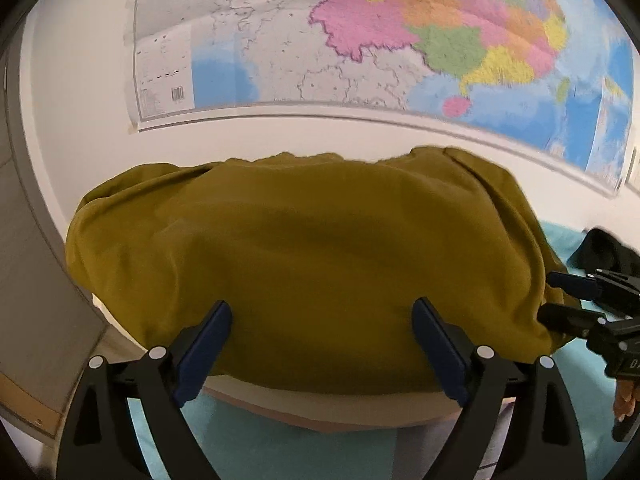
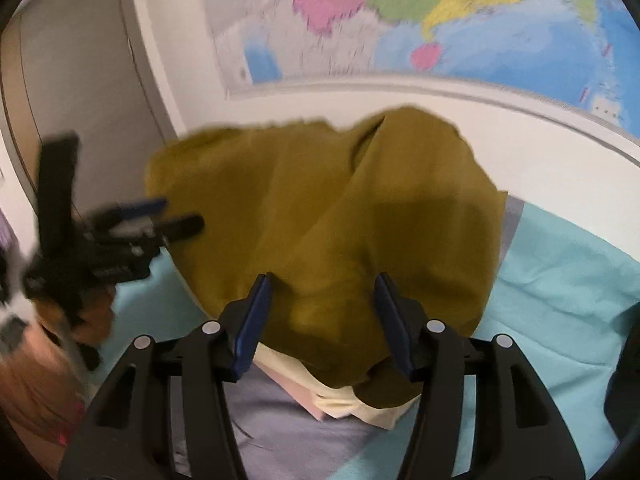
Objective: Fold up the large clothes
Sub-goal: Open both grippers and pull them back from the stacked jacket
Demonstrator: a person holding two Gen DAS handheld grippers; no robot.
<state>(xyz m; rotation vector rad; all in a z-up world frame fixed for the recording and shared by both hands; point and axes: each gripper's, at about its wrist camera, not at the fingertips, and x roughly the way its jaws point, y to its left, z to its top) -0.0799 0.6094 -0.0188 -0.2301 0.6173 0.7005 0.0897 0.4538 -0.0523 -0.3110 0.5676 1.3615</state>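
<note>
Blue-padded fingers frame both wrist views: the left gripper (image 1: pixel 322 346) stands with its jaws spread wide and nothing between them, and the right gripper (image 2: pixel 322 322) is likewise parted and empty, poised just in front of the cloth. Directly ahead lies the task's garment, a mustard-yellow garment (image 1: pixel 304 264), already doubled into a bulky, rounded bundle resting on a stack of paler folded items (image 2: pixel 348 404) — cream and pink edges show beneath its near hem — above a teal bedsheet (image 2: pixel 560 292) and a grey cloth (image 2: pixel 280 436). In the right view a diagonal ridge runs across the bundle, suggesting the top layer sits loose. A dark garment (image 1: pixel 604 248) lies off to the right. Behind, a white wall carries a large coloured wall map (image 1: pixel 400 40). The risk from here, by judgement: with neither gripper holding anything, the puffed bundle could spring open or slide off the stack, and a pinch taken at the near hem might catch the cream layer underneath and drag it along.
</note>
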